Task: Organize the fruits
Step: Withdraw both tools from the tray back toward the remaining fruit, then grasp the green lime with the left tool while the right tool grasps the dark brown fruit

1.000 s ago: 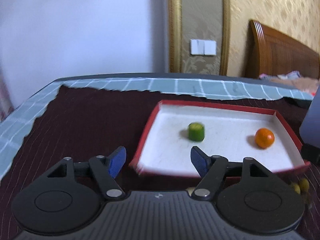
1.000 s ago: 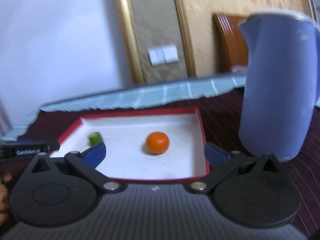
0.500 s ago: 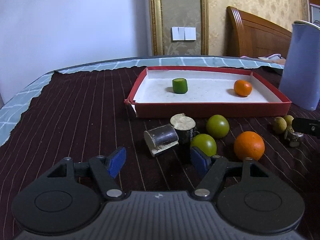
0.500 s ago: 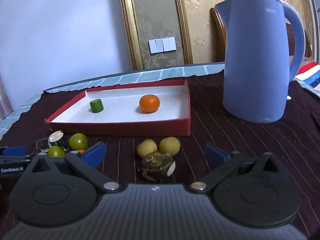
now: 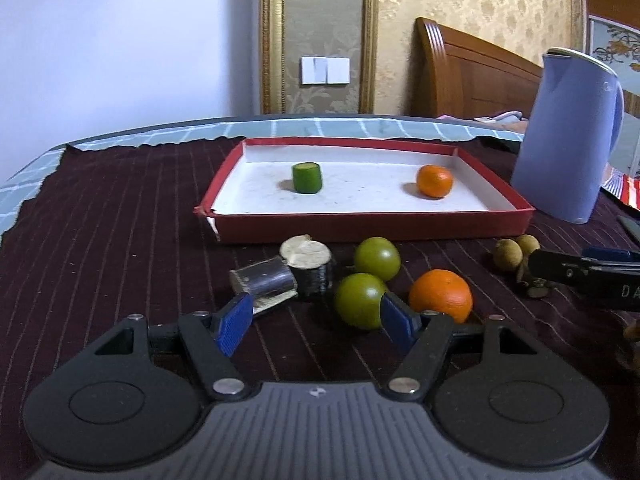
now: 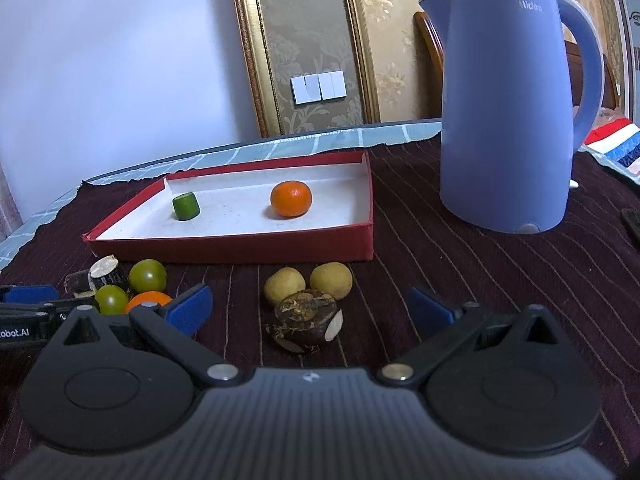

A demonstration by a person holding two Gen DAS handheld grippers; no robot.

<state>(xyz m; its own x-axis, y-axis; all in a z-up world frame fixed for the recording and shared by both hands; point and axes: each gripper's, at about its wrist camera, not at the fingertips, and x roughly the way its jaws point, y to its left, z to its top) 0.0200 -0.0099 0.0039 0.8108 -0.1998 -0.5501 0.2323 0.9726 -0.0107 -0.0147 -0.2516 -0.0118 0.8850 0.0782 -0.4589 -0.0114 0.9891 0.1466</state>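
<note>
A red tray [image 5: 372, 225] with a white floor holds a green cylinder piece [image 5: 307, 177] and an orange [image 5: 434, 181]. In front of it lie two dark sugarcane pieces [image 5: 288, 273], two green fruits [image 5: 360, 300] and another orange [image 5: 440, 295]. My left gripper [image 5: 316, 322] is open and empty, just short of these. In the right wrist view two yellow longans [image 6: 306, 280] and a dark water chestnut [image 6: 306, 318] lie before the tray [image 6: 240, 246]. My right gripper [image 6: 310, 312] is open, its fingers on either side of the chestnut.
A tall blue kettle [image 6: 506, 120] stands right of the tray on the dark striped cloth [image 5: 100, 240]. The table's blue-checked edge [image 5: 24, 184] runs along the left and back. A wooden headboard [image 5: 472, 72] lies behind.
Both grippers have drawn back and down from over the tray to the near side of the table, and the loose fruit in front of the tray has come into view.
</note>
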